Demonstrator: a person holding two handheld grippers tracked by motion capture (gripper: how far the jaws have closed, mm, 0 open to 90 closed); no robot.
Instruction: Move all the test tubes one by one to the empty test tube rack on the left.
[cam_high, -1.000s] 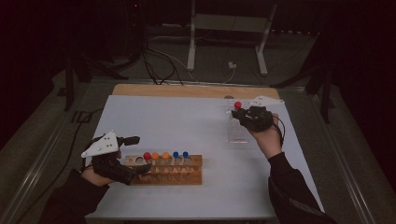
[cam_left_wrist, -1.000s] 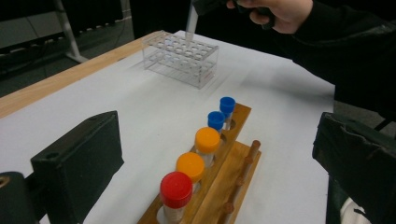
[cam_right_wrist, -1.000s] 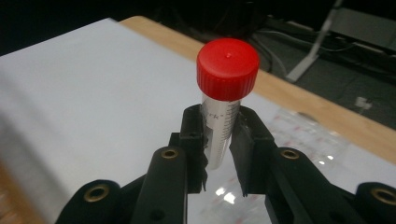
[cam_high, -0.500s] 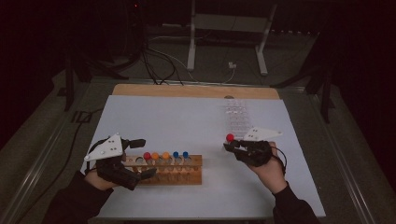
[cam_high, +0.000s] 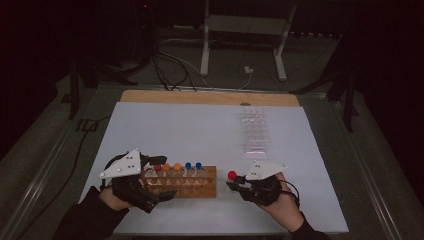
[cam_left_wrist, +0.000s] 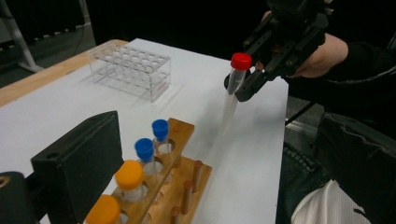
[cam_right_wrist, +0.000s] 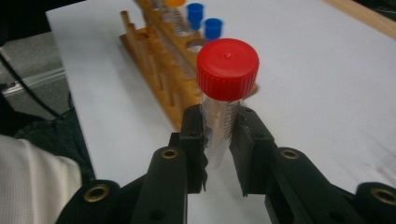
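Holding a clear graduated tube (cam_right_wrist: 219, 135) with red cap upright in my clenched right gripper (cam_right_wrist: 219, 149); rack (cam_high: 182, 182) at nine o'clock.

High view: fixed above the near edge, looking forward and down over the whole tabletop (cam_high: 200, 130). Left gripper view: low and close, facing across the rack (cam_left_wrist: 163, 182) toward the far hand. Right gripper view: very close, looking along its tongs (cam_right_wrist: 219, 135) at the rack (cam_right_wrist: 159, 51). All three share the rack (cam_high: 182, 182) and red-capped tube (cam_high: 232, 176).
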